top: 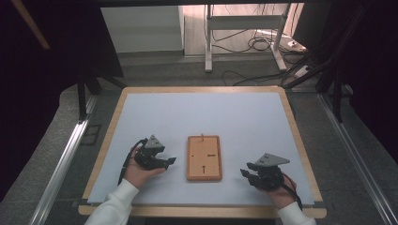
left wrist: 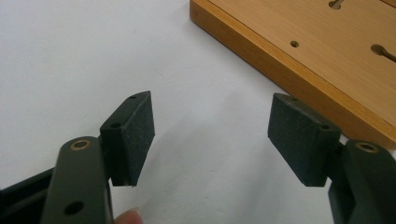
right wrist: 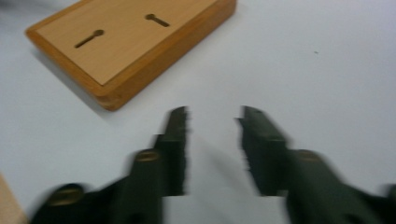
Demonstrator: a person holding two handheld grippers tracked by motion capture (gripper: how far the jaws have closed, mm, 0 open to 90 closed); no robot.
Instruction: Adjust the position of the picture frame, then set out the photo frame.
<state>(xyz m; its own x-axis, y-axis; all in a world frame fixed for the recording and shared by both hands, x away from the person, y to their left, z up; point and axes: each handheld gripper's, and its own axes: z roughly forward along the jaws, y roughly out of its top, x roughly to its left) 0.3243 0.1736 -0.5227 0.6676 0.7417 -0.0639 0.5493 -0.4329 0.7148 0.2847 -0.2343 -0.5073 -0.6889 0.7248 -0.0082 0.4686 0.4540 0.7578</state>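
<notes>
A flat wooden block [top: 204, 158] with keyhole slots and small holes lies in the middle of the white table mat [top: 202, 117]. A small peg stands at its far edge. My left gripper [top: 170, 161] sits to the block's left, held in a hand, jaws open and empty. In the left gripper view the block [left wrist: 327, 51] lies just beyond the open gripper [left wrist: 212, 123]. My right gripper [top: 244, 171] rests to the block's right, open with nothing between its jaws. The right gripper view shows the block [right wrist: 126, 42] at upper left, ahead of the gripper [right wrist: 212, 116].
The mat lies on a wooden-edged table [top: 291, 117]. Beyond the table are a white frame stand [top: 244, 28], cables on the floor [top: 263, 44] and metal rails [top: 61, 164] on both sides.
</notes>
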